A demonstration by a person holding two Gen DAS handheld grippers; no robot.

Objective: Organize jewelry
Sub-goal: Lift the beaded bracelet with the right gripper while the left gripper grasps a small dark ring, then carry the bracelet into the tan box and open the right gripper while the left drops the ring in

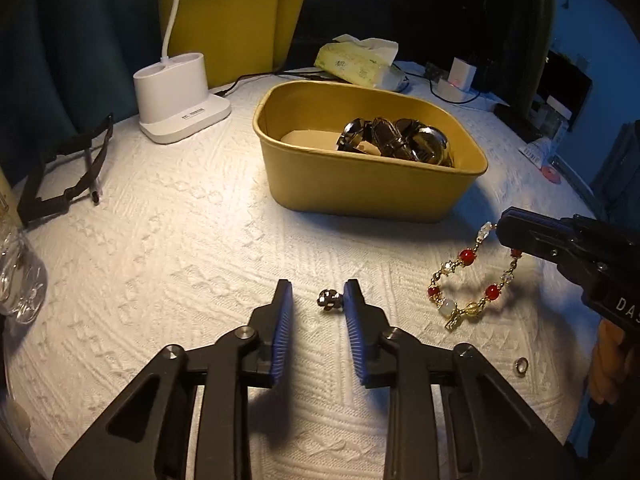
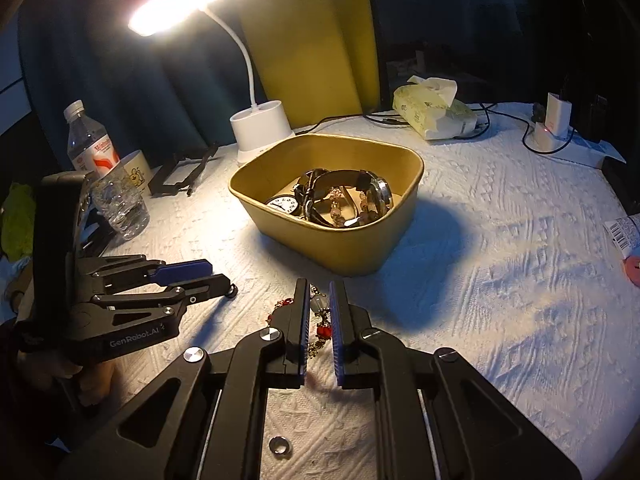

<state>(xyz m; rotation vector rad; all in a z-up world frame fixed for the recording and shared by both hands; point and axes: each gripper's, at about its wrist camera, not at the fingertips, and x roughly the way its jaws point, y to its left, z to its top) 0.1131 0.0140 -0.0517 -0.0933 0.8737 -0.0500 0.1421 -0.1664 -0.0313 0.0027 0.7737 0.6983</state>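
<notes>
A tan tub (image 1: 372,192) (image 2: 280,208) holds several watches (image 1: 400,142) (image 2: 344,196). My left gripper (image 1: 318,294) (image 2: 224,280) is open, its blue pads on either side of a small dark metal trinket (image 1: 330,299) on the white cloth. My right gripper (image 2: 320,298) (image 1: 505,236) is shut on a gold bracelet with red beads (image 1: 464,284) (image 2: 322,330), which hangs from it just above the cloth. A small ring (image 1: 521,366) (image 2: 279,445) lies on the cloth near the right gripper.
A white lamp base (image 1: 180,96) (image 2: 262,128) stands behind the tub. A tissue pack (image 1: 360,64) (image 2: 432,114), cables and a charger (image 2: 554,124) lie at the back. A water bottle (image 2: 106,176), a mug (image 2: 136,170) and a black stand (image 1: 64,168) are on the left.
</notes>
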